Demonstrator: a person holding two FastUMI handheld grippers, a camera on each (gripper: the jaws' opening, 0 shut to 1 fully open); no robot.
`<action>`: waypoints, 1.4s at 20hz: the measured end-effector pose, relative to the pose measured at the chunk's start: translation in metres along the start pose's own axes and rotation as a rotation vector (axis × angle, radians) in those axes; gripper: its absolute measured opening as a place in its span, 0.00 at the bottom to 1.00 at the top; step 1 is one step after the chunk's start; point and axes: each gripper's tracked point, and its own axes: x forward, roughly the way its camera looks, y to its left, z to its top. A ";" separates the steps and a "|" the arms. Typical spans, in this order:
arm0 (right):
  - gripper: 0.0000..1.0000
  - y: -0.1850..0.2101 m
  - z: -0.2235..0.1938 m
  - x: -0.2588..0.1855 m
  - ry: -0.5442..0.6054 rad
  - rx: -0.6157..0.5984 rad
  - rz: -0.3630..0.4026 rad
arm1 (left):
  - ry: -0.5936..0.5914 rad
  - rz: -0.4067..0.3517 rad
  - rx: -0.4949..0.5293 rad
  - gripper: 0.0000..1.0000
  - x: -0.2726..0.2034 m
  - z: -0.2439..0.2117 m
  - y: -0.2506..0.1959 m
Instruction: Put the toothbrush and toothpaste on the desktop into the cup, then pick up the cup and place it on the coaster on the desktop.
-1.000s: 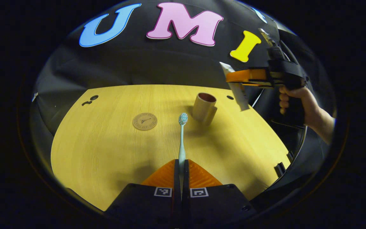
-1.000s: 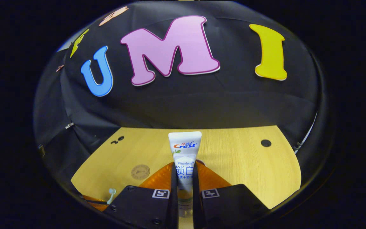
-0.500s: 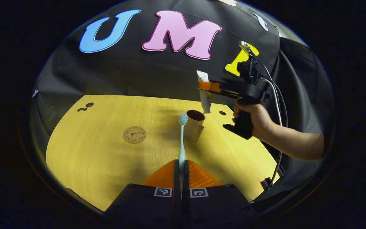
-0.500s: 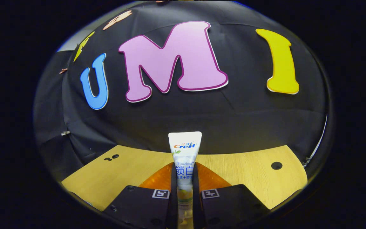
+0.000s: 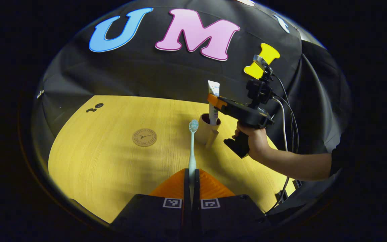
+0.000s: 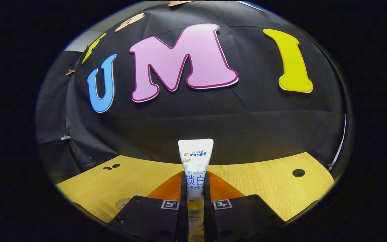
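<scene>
toothpaste [image 5: 213, 101] is clamped upright by the right gripper [image 6: 193, 191], its lower end just inside the cup [image 5: 208, 128] on the desk [image 5: 106, 158]; it should be lowered straight before release. toothbrush [image 5: 192, 148] is clenched in the left gripper [image 5: 191, 181], coaster [image 5: 144, 137] well apart.

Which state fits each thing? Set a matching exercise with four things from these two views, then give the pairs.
Things:
1. toothbrush
2. toothpaste
3. cup
4. coaster

States:
A. lies flat on the desk, nothing on it
B. gripped upright, lower end in the cup
C. stands on the desk, off the coaster
D. held between the left gripper fingers

Pairs: 1-D, 2-B, 3-C, 4-A
</scene>
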 end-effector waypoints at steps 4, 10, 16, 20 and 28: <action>0.22 0.001 -0.009 0.004 -0.008 -0.029 0.014 | -0.003 0.000 -0.043 0.07 0.002 -0.001 -0.001; 0.28 -0.003 -0.037 0.004 0.033 -0.019 -0.005 | -0.006 -0.014 -0.036 0.06 0.003 0.001 -0.011; 1.00 -0.011 -0.021 -0.021 0.026 -0.002 -0.018 | -0.044 -0.044 -0.020 0.07 0.008 0.019 -0.026; 0.99 -0.044 -0.001 -0.054 0.029 0.031 -0.078 | -0.159 -0.089 0.039 0.06 0.021 0.071 -0.049; 0.98 -0.104 -0.016 -0.132 0.121 0.093 -0.198 | -0.389 -0.201 0.057 0.06 0.089 0.182 -0.088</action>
